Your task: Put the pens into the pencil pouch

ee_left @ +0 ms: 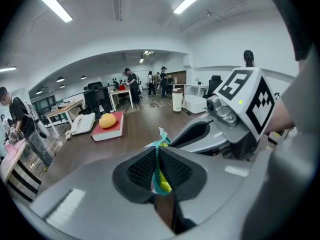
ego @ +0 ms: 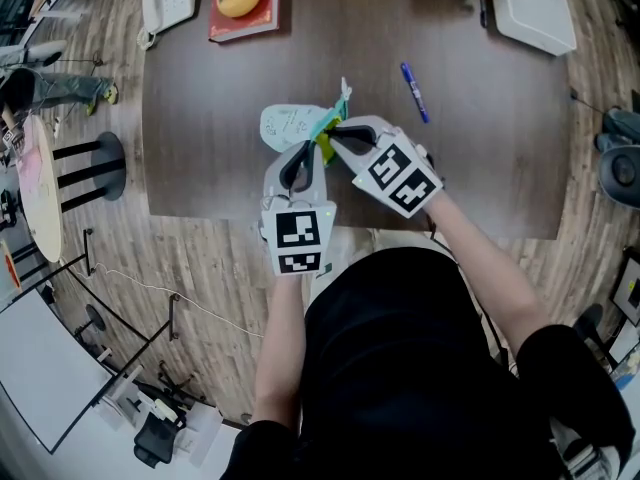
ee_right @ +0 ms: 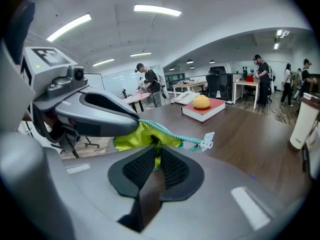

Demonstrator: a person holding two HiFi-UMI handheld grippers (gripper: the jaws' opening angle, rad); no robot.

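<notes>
A: Your black top (ego: 400,368) fills the bottom of the head view. Both your grippers meet just above it, mid-frame, by the table's (ego: 200,138) near edge.
B: Right. Your left gripper (ego: 316,151) is clamped on the pencil pouch (ego: 288,124), with the teal zipper edge pinched between its pads.
A: Your right gripper (ego: 336,136) too, closed on the yellow-green lining at the pouch mouth. The zipper pull (ee_right: 207,142) sticks out at right in the right gripper view.
B: One blue pen (ego: 414,91) lies on the table, up and right of the pouch, well apart from it. Red book (ego: 243,13) and phone (ego: 166,3) sit upper left.
</notes>
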